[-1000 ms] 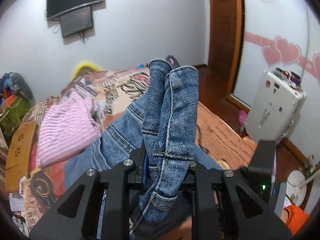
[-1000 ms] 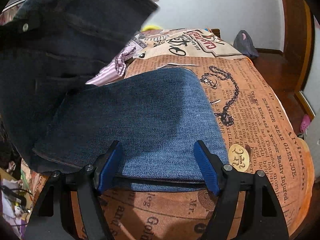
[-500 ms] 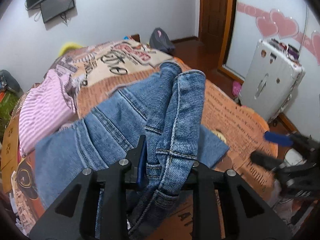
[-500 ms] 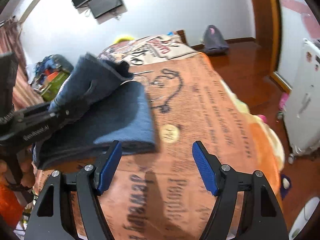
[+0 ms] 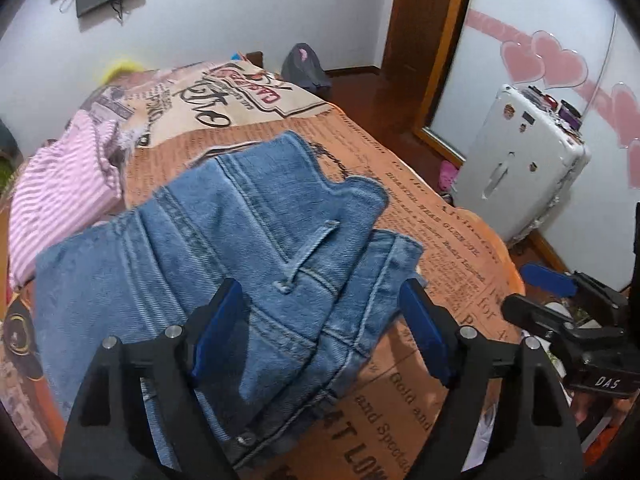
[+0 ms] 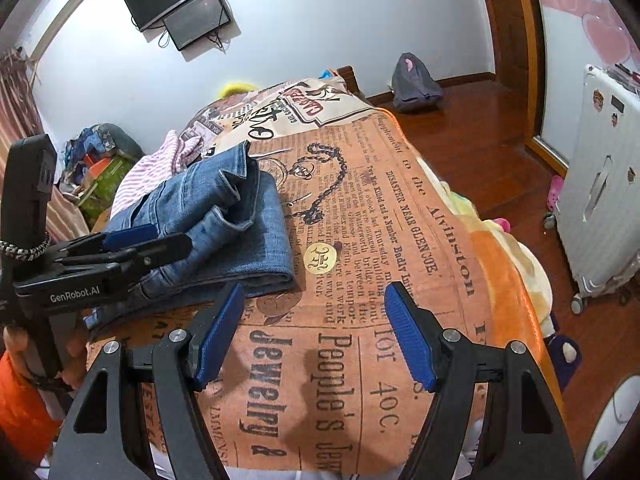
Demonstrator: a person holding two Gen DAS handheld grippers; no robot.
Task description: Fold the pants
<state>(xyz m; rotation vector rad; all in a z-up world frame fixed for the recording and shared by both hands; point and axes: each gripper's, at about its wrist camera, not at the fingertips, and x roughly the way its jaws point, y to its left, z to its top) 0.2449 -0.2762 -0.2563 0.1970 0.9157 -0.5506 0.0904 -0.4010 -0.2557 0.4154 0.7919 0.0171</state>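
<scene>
**Letting the last fold settle**

The left gripper point(image 5: 320, 328), jaws just opened, releases the jeans point(image 5: 224, 248), folded on the bed point(image 6: 400, 240). Right gripper point(image 6: 316, 332) hangs empty, spread (beside the stack). Best withdraw straight, avoiding snagging denim.

Both black tongs, the left tongs point(image 5: 320, 332) and the right tongs point(image 6: 314, 330), carry ribbed blue pads point(image 6: 408, 338), silver screws point(image 6: 447, 335), white "GenRobot.AI" lettering point(image 6: 75, 295), beside an orange sleeve point(image 6: 18, 404).

We see the blue denim jeans point(image 5: 224, 240) lying folded in layers on the bed's newspaper-print cover point(image 5: 420, 216), waistband end with its belt loop uppermost, one corner rumpled, just beside a pink striped garment point(image 5: 60, 196).
</scene>
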